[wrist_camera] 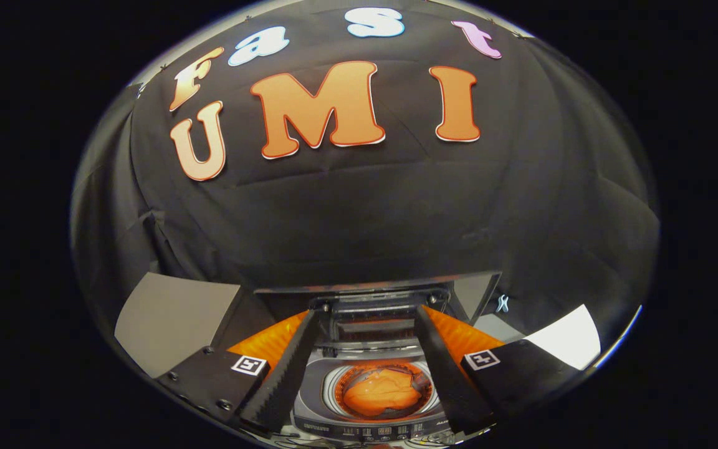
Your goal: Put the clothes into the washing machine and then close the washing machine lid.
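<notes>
Clothes [384, 391] lie inside the washing machine [371, 424]. The gripper [368, 380] hangs above, jaws wide apart and empty. Next, catch the raised lid [374, 305] squarely and lower it slowly.

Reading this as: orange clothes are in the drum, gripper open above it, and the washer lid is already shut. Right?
Not quite: the lid stands raised behind the washing machine, not shut. The gripper view shows the orange clothes in the open drum, with the gripper open above it.

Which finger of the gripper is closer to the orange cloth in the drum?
Neither clearly: orange cloth lies centred between both black serrated fingers of the open hand-held gripper.
</notes>
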Demonstrator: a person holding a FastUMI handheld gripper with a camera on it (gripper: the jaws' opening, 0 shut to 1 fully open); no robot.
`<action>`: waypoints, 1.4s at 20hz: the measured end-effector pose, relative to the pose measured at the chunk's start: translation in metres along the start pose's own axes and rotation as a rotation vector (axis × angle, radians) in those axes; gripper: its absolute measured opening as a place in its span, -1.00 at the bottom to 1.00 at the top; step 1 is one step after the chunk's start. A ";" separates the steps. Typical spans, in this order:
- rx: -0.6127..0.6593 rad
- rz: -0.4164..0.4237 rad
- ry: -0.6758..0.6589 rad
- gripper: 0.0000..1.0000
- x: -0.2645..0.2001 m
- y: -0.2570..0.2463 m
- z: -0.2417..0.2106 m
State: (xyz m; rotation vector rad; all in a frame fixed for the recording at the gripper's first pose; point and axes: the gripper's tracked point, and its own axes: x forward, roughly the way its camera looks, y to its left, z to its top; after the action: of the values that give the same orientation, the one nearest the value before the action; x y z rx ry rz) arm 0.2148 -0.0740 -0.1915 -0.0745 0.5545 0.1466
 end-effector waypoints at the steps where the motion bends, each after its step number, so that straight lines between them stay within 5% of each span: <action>1: -0.002 -0.004 -0.008 0.98 0.004 -0.002 0.005; 11: -0.037 -0.002 -0.043 0.98 0.062 -0.004 0.043; 28: -0.064 -0.008 0.087 0.99 0.124 -0.010 0.005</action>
State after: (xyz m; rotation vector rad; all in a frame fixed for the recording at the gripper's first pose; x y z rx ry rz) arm 0.3231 -0.0685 -0.2531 -0.1456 0.6360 0.1541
